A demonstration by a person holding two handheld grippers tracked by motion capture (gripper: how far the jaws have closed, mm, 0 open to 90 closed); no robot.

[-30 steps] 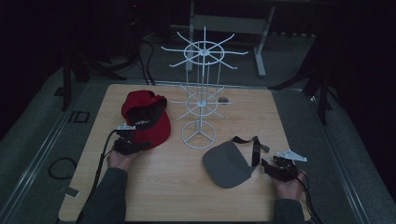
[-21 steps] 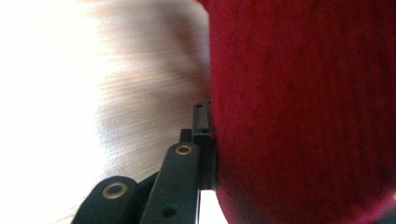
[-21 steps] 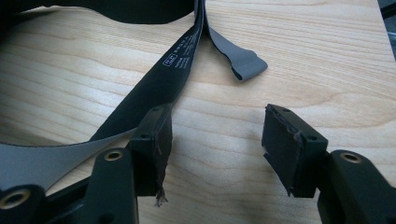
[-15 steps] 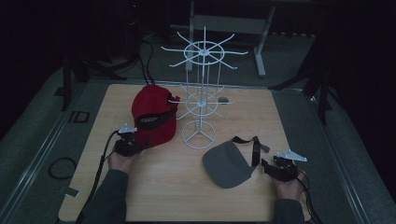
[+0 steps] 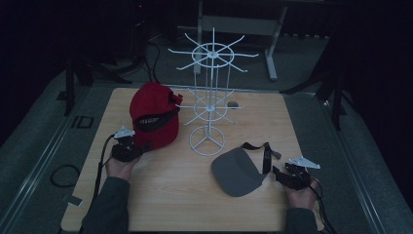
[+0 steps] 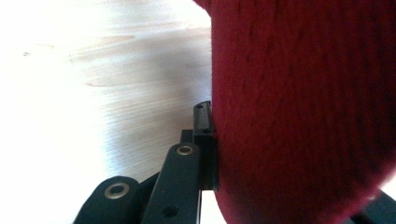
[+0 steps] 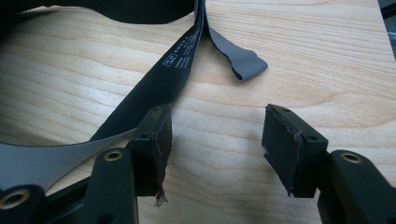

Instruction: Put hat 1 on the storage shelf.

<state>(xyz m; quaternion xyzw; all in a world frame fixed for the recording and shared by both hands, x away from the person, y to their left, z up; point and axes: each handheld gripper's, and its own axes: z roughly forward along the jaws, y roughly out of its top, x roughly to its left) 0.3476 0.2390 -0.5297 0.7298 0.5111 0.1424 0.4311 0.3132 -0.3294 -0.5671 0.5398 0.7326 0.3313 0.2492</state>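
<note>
left gripper jaws just closed on red cap | cap tilted up since | right gripper jaws wide beside grey visor | we judge hanging on wire rack next

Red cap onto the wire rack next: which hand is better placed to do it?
Left. The left gripper is shut on the red cap beside the wire rack; the right gripper stands open by the grey visor.

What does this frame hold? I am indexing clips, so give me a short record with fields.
setting: wooden table, dim room
left gripper: shut on the red cap, which stands raised beside the rack
right gripper: open, jaws apart beside the grey visor
visor strap: black, lying on the wood by the right gripper's jaw
rack: white wire rack, upright mid-table, nothing hung on it
</note>
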